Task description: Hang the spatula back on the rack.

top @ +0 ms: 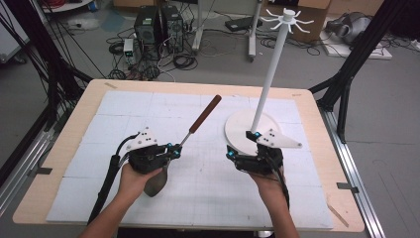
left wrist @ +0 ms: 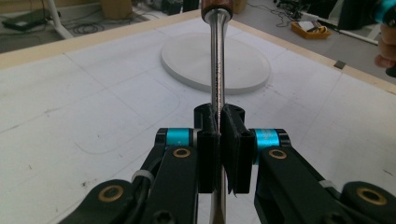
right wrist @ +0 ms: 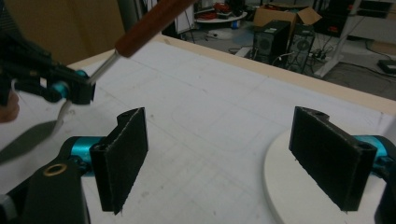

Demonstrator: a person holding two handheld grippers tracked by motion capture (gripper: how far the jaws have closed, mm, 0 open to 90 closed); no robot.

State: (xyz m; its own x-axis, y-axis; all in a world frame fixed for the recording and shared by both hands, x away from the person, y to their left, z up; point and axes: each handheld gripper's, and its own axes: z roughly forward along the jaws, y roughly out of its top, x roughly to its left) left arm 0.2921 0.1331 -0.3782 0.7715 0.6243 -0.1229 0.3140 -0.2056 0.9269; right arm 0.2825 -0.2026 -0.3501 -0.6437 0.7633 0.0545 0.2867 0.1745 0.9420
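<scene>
A metal spatula with a brown wooden handle (top: 205,113) is clamped by its steel shank (left wrist: 217,70) in my left gripper (top: 173,150), which is shut on it. The handle points up and away; the flat blade (top: 156,181) hangs below the hand. The blade (right wrist: 28,137) and handle (right wrist: 149,23) also appear at the left of the right gripper view. My right gripper (top: 242,146) stands open at the near edge of the white round base (top: 240,130) of a tall white rack stand (top: 275,59). Nothing lies between its pads (right wrist: 123,156).
The table is covered with white gridded mats (top: 198,198) inside a wooden rim (top: 59,144). The stand's post ends in a hook crown (top: 287,19). Computer towers (top: 158,27), cables and boxes sit on the floor beyond the far edge.
</scene>
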